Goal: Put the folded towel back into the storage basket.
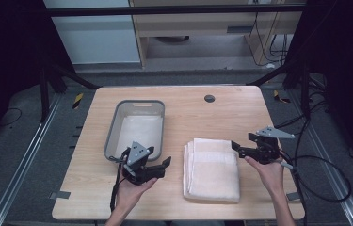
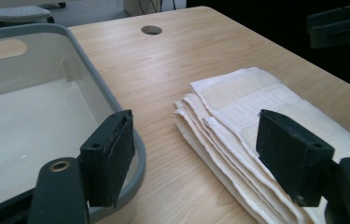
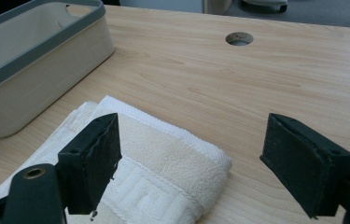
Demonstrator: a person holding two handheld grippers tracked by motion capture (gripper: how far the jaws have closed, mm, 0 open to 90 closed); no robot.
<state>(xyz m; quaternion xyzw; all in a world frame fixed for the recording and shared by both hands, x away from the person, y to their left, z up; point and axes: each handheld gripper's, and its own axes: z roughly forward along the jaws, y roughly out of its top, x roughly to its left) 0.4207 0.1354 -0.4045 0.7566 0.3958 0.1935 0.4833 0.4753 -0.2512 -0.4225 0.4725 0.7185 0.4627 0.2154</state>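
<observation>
Left gripper view: basin [image 2: 46, 116] running off the left edge, towel stack [image 2: 256, 140] leaving at lower right | Right gripper view: towel stack's near end lying behind the jaws | High view: forearms [image 1: 282, 207] being cropped below.

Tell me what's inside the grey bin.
The bin looks empty: bare pale floor shows in the high view. Its near corner is hidden behind the left tongs.

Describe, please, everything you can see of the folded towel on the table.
The towel is cream-white terry cloth with a woven key-pattern band, folded into a flat rectangular stack of several layers. It lies on the wooden table, right of the grey-rimmed bin and apart from it. Neither open tool touches it.
</observation>
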